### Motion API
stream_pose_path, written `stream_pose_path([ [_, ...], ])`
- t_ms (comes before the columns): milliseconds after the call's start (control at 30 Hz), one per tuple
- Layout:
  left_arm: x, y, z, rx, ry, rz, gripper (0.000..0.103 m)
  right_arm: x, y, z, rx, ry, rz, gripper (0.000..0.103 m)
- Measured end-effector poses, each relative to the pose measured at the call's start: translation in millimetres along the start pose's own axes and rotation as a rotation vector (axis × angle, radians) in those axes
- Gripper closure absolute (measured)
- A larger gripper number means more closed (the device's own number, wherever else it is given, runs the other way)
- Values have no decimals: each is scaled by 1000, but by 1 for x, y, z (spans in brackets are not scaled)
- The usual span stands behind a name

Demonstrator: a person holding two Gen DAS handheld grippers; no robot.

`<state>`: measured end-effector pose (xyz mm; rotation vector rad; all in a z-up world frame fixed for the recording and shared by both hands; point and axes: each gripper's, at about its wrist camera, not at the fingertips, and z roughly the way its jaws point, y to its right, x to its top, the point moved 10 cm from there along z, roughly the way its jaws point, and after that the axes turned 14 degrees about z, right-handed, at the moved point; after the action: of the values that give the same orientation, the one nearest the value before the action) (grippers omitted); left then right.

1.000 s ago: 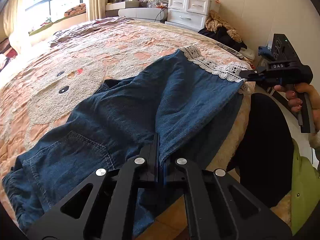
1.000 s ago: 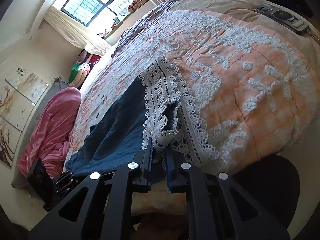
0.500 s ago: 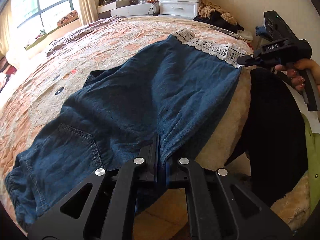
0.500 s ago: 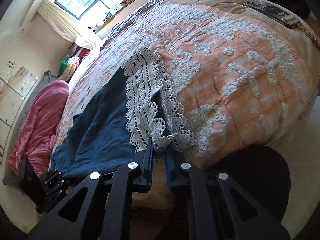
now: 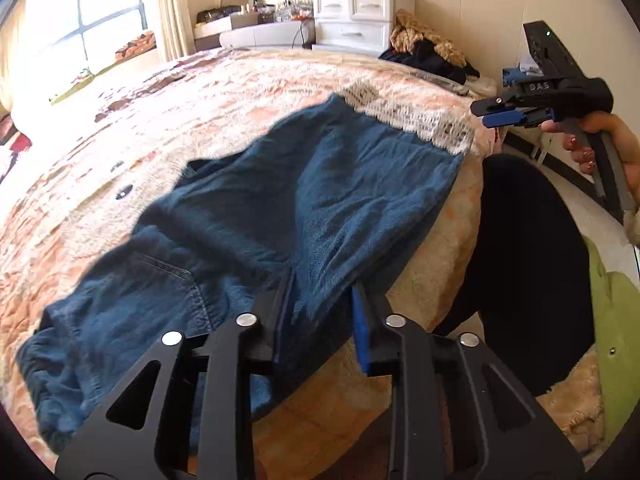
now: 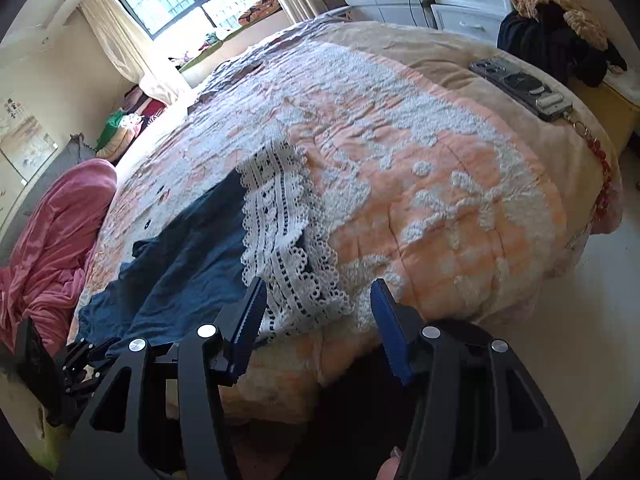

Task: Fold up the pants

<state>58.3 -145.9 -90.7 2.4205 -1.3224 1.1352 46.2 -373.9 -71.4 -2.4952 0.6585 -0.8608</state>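
Observation:
Blue denim pants (image 5: 280, 208) lie flat along the near edge of the bed, waistband at the left, white lace hem (image 5: 420, 120) at the right. My left gripper (image 5: 320, 304) is open, its jaws on either side of the pants' near edge. My right gripper (image 6: 318, 300) is open just in front of the lace hem (image 6: 284, 240), apart from it. The right gripper also shows in the left wrist view (image 5: 496, 114), held off the bed's corner. The left gripper shows in the right wrist view (image 6: 80, 356) at the lower left.
The bed has a pink and white quilt (image 6: 420, 152). A remote control (image 6: 516, 86) lies near the bed's far right edge. A pink blanket (image 6: 48, 232) is bunched at the left. White drawers (image 5: 352, 20) and a clothes pile (image 5: 428, 52) stand beyond the bed.
Both grippers have opened and let go of the pants. The pants now lie flat on the bed, and the right gripper has drawn back from the lace hem.

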Motion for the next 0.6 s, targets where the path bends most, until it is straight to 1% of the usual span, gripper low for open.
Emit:
stream_pose_path([
  [67, 5, -5, -13, 13, 29, -15, 82, 2, -15, 1, 16, 14, -56, 50],
  [167, 12, -6, -19, 1, 48, -35, 82, -6, -45, 14, 75, -34, -128, 51],
  [267, 9, -1, -7, -11, 10, -42, 82, -18, -72, 31, 110, -95, -206, 51],
  [300, 7, 2, -2, -17, -5, -41, 82, -21, -77, 38, 110, -109, -226, 51],
  [333, 4, 2, 3, -20, -24, -46, 82, -24, -78, 44, 98, -124, -235, 51],
  [400, -7, 1, 15, -20, -78, -70, 82, -26, -69, 58, 38, -153, -233, 51],
  [433, -13, 1, 21, -36, -97, -86, 81, -28, -62, 65, 12, -173, -222, 52],
  [467, -19, 0, 26, -51, -109, -106, 80, -31, -57, 69, 5, -189, -214, 53],
  [533, -26, -1, 31, -73, -107, -152, 79, -33, -53, 72, 18, -191, -198, 53],
  [600, -26, -3, 31, -87, -95, -172, 79, -35, -52, 74, 20, -187, -201, 52],
])
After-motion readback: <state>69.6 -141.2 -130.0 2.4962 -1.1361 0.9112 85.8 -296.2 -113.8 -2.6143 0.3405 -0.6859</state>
